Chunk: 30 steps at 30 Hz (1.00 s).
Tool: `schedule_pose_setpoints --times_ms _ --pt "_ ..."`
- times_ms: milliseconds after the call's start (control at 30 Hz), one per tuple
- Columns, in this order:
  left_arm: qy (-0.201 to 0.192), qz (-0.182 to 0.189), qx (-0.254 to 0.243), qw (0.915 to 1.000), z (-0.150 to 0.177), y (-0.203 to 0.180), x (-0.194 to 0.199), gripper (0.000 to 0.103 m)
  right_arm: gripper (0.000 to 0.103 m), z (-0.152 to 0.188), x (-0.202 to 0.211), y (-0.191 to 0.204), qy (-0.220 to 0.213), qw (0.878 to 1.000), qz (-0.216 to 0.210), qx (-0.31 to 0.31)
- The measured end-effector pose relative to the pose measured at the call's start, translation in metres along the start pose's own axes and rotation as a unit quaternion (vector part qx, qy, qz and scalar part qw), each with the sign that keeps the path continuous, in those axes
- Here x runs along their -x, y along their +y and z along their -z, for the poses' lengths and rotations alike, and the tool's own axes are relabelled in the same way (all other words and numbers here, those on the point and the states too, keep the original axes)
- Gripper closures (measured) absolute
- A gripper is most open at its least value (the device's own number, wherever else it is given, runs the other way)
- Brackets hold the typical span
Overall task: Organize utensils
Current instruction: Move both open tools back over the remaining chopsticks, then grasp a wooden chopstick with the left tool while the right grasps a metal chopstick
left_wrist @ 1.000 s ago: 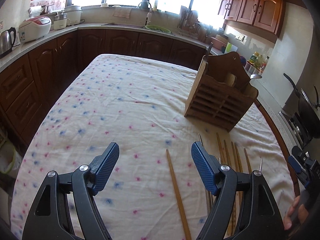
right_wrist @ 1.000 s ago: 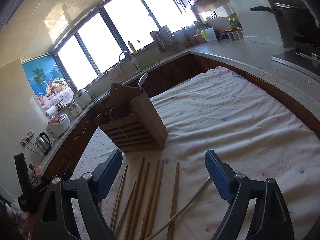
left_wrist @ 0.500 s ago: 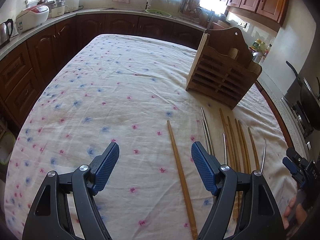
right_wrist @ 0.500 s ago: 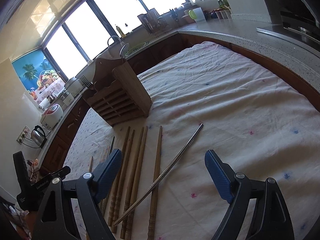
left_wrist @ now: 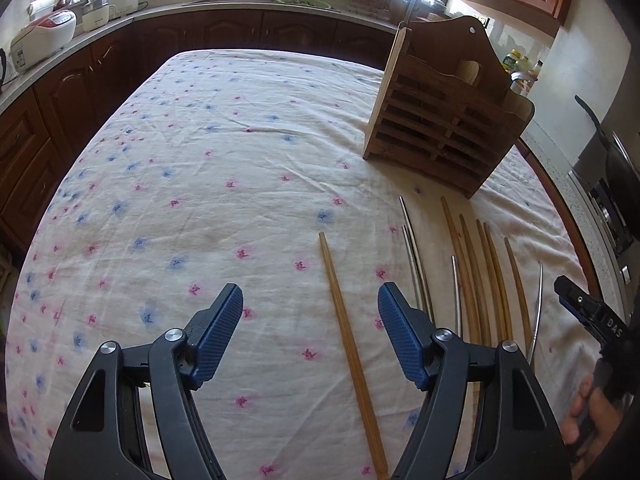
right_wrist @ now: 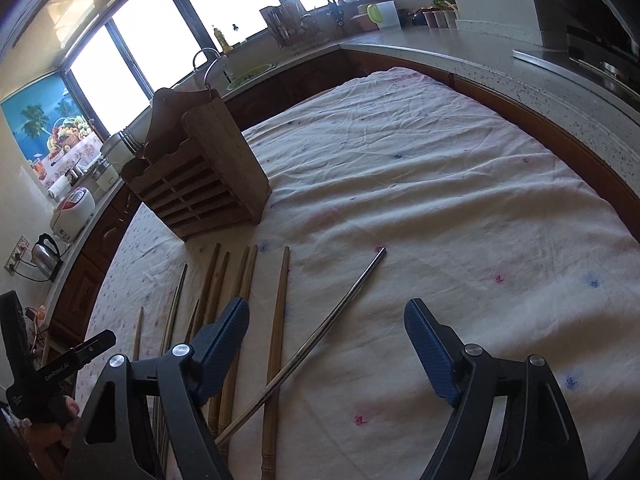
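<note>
- Chopsticks, wooden [right_wrist: 276,344] and steel [right_wrist: 316,340]: loose on floral tablecloth [left_wrist: 200,160], fanned just short of wooden holder [left_wrist: 444,132]; none lifted yet.
- One wooden chopstick [left_wrist: 348,344]: apart from the row, now between left gripper [left_wrist: 310,336] fingers, below them.
- Right gripper [right_wrist: 326,344]: spread wide, empty, lower than a second ago; steel stick now under its gap.
- Left gripper: likewise spread, empty.
- Holder contents: possibly a spoon; unclear.
- Reading: pickup imminent.

Black gripper [left_wrist: 310,332] frames, blue ribbed jaws, silver screws.
</note>
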<state>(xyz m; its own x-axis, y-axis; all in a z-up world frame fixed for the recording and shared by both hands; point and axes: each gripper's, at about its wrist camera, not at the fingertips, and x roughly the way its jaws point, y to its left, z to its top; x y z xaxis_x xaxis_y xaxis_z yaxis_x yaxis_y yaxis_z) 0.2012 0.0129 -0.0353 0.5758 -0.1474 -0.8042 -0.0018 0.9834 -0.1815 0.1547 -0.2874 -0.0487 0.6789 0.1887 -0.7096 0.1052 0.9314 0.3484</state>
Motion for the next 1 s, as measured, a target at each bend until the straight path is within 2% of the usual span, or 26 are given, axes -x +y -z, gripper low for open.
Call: schedule_pose_setpoints --times_ms 67,167,233,300,367,400,433,533,667,800,1000 --pt "0.008 0.001 -0.002 1.0000 -0.004 -0.002 -0.007 0.046 0.038 -0.003 -0.009 0.001 0.010 1.000 0.014 0.006" --pt "0.021 0.001 -0.007 0.9998 -0.007 -0.005 -0.017 0.055 0.047 -0.009 -0.027 0.003 0.030 0.999 0.034 0.012" --pt "0.036 0.005 -0.011 0.9993 -0.007 -0.007 -0.026 0.059 0.049 -0.012 -0.034 0.008 0.029 0.998 0.050 0.027" --pt "0.032 -0.005 -0.026 0.9991 -0.006 -0.013 -0.029 0.061 0.051 -0.014 -0.039 0.013 0.031 0.997 0.060 0.040" --pt "0.030 -0.018 -0.050 0.9982 -0.005 -0.023 -0.033 0.063 0.058 -0.015 -0.043 0.019 0.029 0.995 0.073 0.057" --pt "0.028 -0.019 -0.059 0.9977 -0.005 -0.027 -0.034 0.065 0.066 -0.015 -0.045 0.021 0.027 0.994 0.079 0.064" --pt "0.027 -0.020 -0.067 0.9972 -0.004 -0.030 -0.035 0.073 0.074 -0.015 -0.046 0.023 0.026 0.994 0.082 0.069" --pt "0.024 -0.017 -0.083 0.9961 -0.004 -0.036 -0.036 0.094 0.088 -0.015 -0.049 0.025 0.024 0.992 0.090 0.081" --pt "0.024 0.002 -0.080 0.9965 -0.005 -0.032 -0.035 0.097 0.097 -0.016 -0.048 0.022 0.026 0.994 0.078 0.076" --pt "0.018 0.018 -0.072 0.9971 -0.004 -0.028 -0.025 0.098 0.098 -0.016 -0.043 0.020 0.030 0.997 0.045 0.057" --pt "-0.007 0.052 -0.052 0.9973 -0.006 -0.019 0.008 0.098 0.098 -0.015 -0.015 0.032 0.010 0.998 0.003 0.054"
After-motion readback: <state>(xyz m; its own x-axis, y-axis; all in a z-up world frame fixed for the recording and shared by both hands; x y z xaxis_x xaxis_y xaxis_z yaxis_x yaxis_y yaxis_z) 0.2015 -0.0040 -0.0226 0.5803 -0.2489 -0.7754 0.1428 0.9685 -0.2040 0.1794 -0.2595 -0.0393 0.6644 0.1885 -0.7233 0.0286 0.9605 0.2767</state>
